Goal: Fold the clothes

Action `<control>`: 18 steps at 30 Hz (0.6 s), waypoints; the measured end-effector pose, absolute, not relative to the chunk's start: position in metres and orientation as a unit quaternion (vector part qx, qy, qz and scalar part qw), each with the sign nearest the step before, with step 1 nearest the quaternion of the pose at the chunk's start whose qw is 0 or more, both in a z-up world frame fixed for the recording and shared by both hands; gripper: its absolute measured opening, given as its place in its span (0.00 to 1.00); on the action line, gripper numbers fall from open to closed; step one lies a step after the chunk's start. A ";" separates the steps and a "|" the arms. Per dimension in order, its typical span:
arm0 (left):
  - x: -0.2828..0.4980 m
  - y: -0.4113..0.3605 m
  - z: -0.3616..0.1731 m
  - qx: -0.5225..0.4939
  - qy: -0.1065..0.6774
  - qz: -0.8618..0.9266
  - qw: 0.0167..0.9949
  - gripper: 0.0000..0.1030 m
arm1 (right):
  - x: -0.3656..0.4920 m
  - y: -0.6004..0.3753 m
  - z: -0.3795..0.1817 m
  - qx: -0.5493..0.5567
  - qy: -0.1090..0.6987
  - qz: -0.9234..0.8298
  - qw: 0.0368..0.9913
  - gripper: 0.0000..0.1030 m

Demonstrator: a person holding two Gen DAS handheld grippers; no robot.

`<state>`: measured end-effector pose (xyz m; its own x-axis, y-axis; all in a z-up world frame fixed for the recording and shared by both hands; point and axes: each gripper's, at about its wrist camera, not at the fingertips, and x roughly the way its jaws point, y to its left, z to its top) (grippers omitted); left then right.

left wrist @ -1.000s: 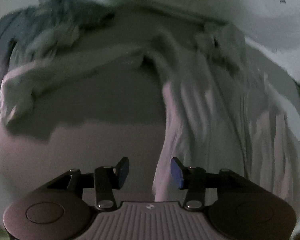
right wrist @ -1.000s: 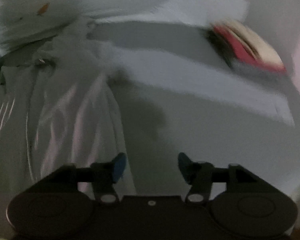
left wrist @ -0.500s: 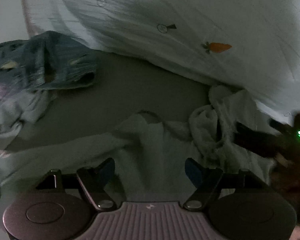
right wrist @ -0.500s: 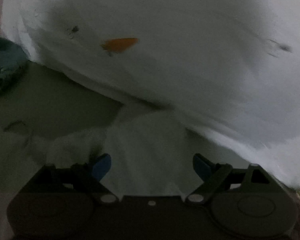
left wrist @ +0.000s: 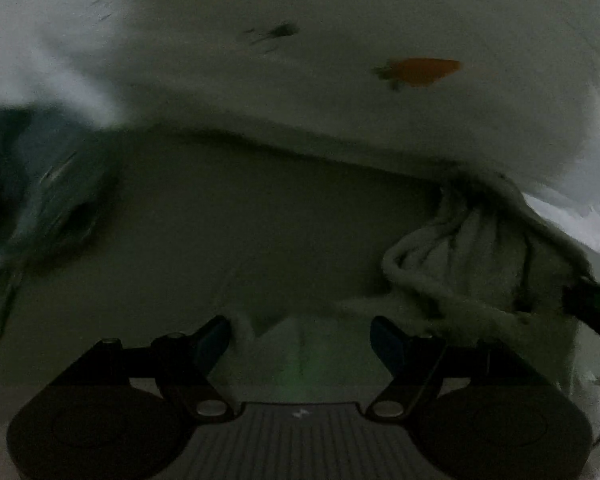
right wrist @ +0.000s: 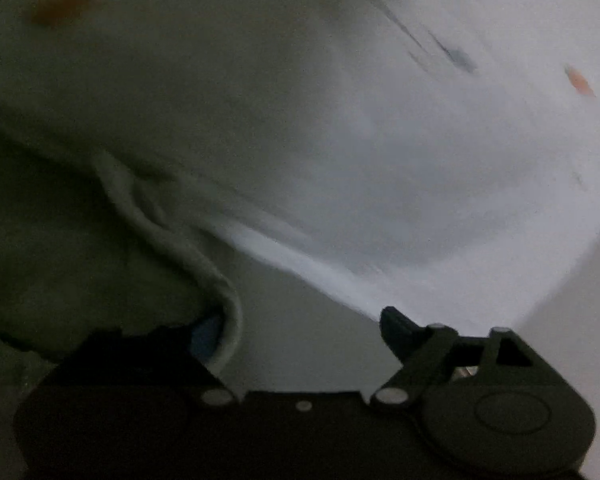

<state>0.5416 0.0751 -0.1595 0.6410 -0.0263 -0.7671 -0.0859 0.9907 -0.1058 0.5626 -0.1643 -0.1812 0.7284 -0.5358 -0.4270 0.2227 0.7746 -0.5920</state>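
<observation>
A white garment (left wrist: 472, 256) lies on the bed, bunched up at the right of the left wrist view. My left gripper (left wrist: 300, 338) hovers low over a flatter part of it. Its jaws are opening, cloth lies under the gap, and the pads press on nothing. In the right wrist view the garment's hemmed edge (right wrist: 220, 292) curls over the left fingertip (right wrist: 206, 336). My right gripper (right wrist: 300, 332) stands wide, its jaws closing slightly, with that hem just inside the gap but not pinched. A dark part of the right gripper (left wrist: 592, 304) shows at the left view's right edge.
A white quilt (left wrist: 380, 20) with carrot prints (left wrist: 420, 72) rises like a wall just beyond the garment and fills the upper half of both views (right wrist: 380, 140). A blue-green garment (left wrist: 40, 200) lies crumpled at the left. Grey bedsheet (left wrist: 240, 220) stretches between them.
Both grippers have swept across the bed toward the quilt and opened wider. The garment's bunched part now sits close in front of them. Both views have darkened.
</observation>
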 end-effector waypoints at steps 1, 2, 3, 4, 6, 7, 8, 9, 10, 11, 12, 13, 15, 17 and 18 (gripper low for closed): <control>0.550 0.067 -0.159 -0.055 0.417 0.007 0.907 0.78 | 0.564 -0.182 -0.183 -0.245 0.320 -0.235 0.885 0.84; 0.558 0.060 -0.159 -0.048 0.411 -0.004 0.910 0.78 | 0.565 -0.196 -0.187 -0.227 0.339 -0.244 0.880 0.84; 0.567 0.052 -0.158 -0.046 0.406 -0.017 0.913 0.78 | 0.564 -0.209 -0.191 -0.207 0.355 -0.245 0.878 0.84; 0.577 0.045 -0.156 -0.046 0.399 -0.032 0.915 0.79 | 0.563 -0.217 -0.196 -0.196 0.370 -0.237 0.877 0.84; 0.596 0.029 -0.157 -0.031 0.387 -0.054 0.920 0.84 | 0.560 -0.224 -0.199 -0.181 0.381 -0.222 0.879 0.84; 0.605 0.020 -0.160 -0.008 0.383 -0.051 0.922 0.85 | 0.557 -0.225 -0.197 -0.173 0.377 -0.210 0.885 0.84; 0.615 0.012 -0.163 0.014 0.379 -0.049 0.924 0.85 | 0.556 -0.224 -0.194 -0.170 0.368 -0.198 0.893 0.84; 0.625 0.003 -0.168 0.041 0.376 -0.038 0.925 0.85 | 0.555 -0.223 -0.191 -0.166 0.358 -0.185 0.900 0.84; 0.633 -0.002 -0.175 0.062 0.379 -0.028 0.923 0.84 | 0.555 -0.221 -0.186 -0.165 0.341 -0.171 0.910 0.84; 0.641 -0.005 -0.181 0.073 0.385 -0.024 0.920 0.84 | 0.556 -0.219 -0.183 -0.163 0.329 -0.156 0.917 0.85; 0.648 -0.008 -0.188 0.081 0.394 -0.026 0.915 0.84 | 0.558 -0.218 -0.180 -0.161 0.317 -0.142 0.924 0.86; 0.654 -0.010 -0.195 0.085 0.404 -0.033 0.910 0.84 | 0.565 -0.216 -0.181 -0.163 0.315 -0.130 0.926 0.86; 0.662 -0.015 -0.207 0.096 0.414 -0.038 0.904 0.84 | 0.580 -0.212 -0.187 -0.172 0.313 -0.110 0.928 0.86; 0.666 -0.020 -0.212 0.109 0.401 -0.018 0.909 0.85 | 0.596 -0.210 -0.200 -0.203 0.322 -0.113 0.918 0.85; 0.668 -0.022 -0.213 0.119 0.392 0.004 0.912 0.85 | 0.605 -0.209 -0.208 -0.223 0.326 -0.118 0.911 0.83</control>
<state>0.6683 -0.0217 -0.2134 0.6921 0.1002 -0.7148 0.0860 0.9718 0.2195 0.6050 -0.2090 -0.2075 0.7592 -0.3612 -0.5415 0.0697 0.8722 -0.4841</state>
